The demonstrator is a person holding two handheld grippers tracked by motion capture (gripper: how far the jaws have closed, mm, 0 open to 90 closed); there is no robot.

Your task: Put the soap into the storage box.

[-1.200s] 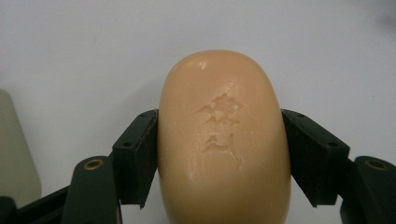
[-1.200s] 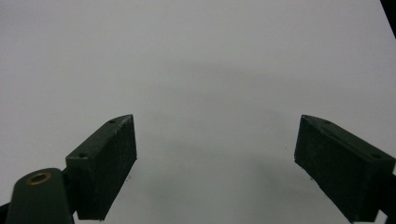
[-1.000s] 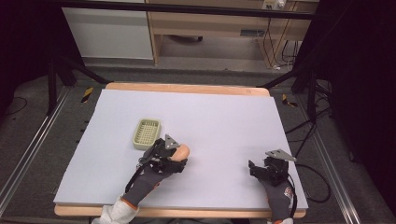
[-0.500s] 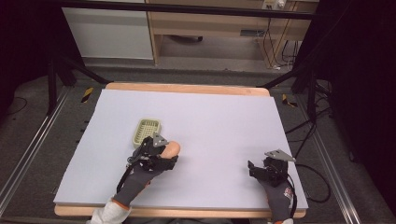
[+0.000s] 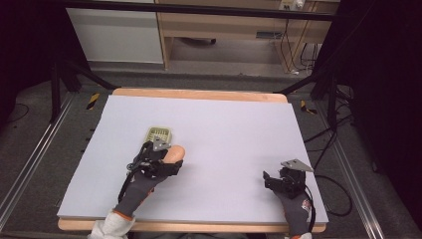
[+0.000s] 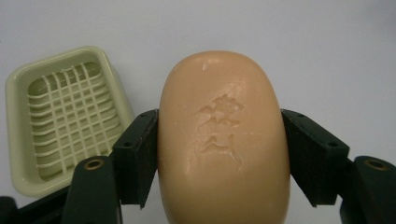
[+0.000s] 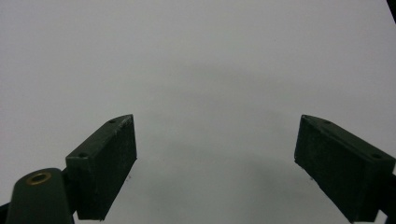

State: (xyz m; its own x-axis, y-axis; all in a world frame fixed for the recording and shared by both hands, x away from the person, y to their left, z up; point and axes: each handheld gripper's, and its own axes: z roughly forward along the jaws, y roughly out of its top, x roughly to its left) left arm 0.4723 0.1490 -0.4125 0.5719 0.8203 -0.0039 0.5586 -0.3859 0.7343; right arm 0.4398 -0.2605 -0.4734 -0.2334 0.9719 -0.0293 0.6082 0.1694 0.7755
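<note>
A peach-coloured bar of soap (image 6: 223,144) with a stamped mark sits between the jaws of my left gripper (image 6: 219,149), which is shut on its two long sides. In the high view the left gripper (image 5: 166,158) holds the soap (image 5: 174,153) just this side of a pale green soap dish (image 5: 159,134) with a slatted grid. The left gripper view has that dish (image 6: 65,116) empty, up and to the left of the soap. My right gripper (image 5: 271,180) rests low at the front right of the table, and its jaws (image 7: 217,163) stand open over bare surface.
The white table top (image 5: 229,134) has a wooden rim (image 5: 199,94) at the far edge. Metal rails and cables run along the floor on both sides. A cabinet and a shelf unit stand beyond the table.
My left gripper has carried the soap leftward and a little away from me, closer to the soap dish. The right gripper has stayed where it was.
</note>
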